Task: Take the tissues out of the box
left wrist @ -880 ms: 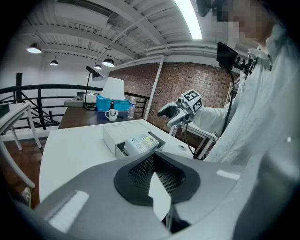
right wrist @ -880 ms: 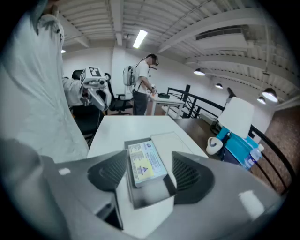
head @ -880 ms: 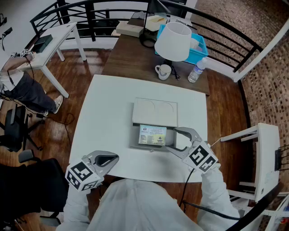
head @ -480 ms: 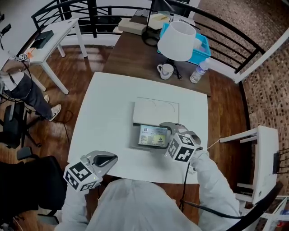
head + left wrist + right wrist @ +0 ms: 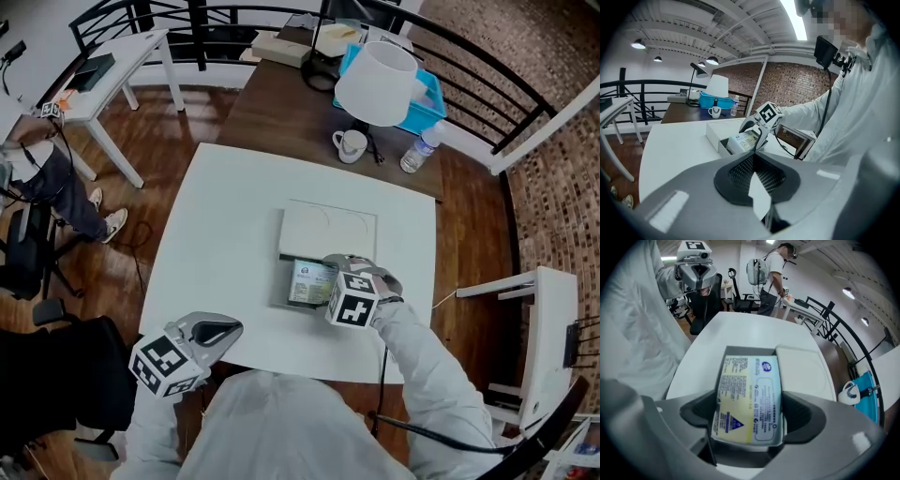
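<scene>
Right gripper (image 5: pixel 334 274) is clamped on the white-and-yellow plastic-wrapped pack of tissues (image 5: pixel 750 394), one jaw pressed to each long side. It holds the pack over the shallow grey open box (image 5: pixel 284 298) at the middle of the white square tabletop (image 5: pixel 216 244). A flat white lid (image 5: pixel 328 232) touches the box on the far-edge side. Left gripper (image 5: pixel 221 331) hangs at the near edge toward the left corner, jaws together, empty.

White sleeves (image 5: pixel 422 361); grey left claw (image 5: pixel 757 190), right claw (image 5: pixel 749 413); black-white marker cubes (image 5: pixel 352 302); black cable (image 5: pixel 382 370).
</scene>
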`<state>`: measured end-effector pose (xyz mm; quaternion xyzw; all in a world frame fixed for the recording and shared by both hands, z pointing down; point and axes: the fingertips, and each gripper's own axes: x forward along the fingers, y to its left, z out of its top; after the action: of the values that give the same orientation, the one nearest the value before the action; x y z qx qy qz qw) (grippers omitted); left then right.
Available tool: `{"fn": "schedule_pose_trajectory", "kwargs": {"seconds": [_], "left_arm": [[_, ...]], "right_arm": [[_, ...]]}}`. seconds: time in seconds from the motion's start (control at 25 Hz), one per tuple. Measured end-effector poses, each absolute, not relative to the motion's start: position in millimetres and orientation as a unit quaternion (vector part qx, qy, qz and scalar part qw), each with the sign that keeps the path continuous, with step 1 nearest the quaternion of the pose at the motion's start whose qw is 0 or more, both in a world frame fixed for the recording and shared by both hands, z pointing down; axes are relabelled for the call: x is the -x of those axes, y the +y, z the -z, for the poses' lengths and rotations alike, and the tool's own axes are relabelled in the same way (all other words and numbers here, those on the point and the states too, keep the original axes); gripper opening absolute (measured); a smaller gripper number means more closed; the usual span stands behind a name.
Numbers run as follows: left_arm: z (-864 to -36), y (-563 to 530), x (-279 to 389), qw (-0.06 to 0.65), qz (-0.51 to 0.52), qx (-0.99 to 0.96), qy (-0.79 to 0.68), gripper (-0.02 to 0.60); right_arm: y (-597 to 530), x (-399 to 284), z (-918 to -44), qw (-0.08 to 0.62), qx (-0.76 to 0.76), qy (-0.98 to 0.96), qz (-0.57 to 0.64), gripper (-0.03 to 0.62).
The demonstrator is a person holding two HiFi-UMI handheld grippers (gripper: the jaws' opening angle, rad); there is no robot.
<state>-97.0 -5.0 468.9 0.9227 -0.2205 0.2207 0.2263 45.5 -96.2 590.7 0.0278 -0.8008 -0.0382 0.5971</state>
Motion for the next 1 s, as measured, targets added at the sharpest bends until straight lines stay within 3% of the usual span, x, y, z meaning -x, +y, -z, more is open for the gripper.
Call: {"fn": "schedule_pose_trajectory", "kwargs": {"seconds": [0.48, 0.8, 1.0], "left_arm": [[-466, -6, 102, 0.223, -0.217, -0.923, -0.225, 0.014], [-465, -6, 102, 0.216, -0.217, -0.926, -0.222, 0.014], [-463, -1, 89, 0.211, -0.218, -0.931, -0.203, 0.014]], "right_arm": [[-97, -48, -573, 0.604, -0.035, -0.795, 0.045, 0.403], [-53, -50, -434, 0.497, -0.098, -0.860, 0.062, 0.403], [4, -54, -468, 0.516, -0.079, -0.852, 0.041, 0.403]]}}
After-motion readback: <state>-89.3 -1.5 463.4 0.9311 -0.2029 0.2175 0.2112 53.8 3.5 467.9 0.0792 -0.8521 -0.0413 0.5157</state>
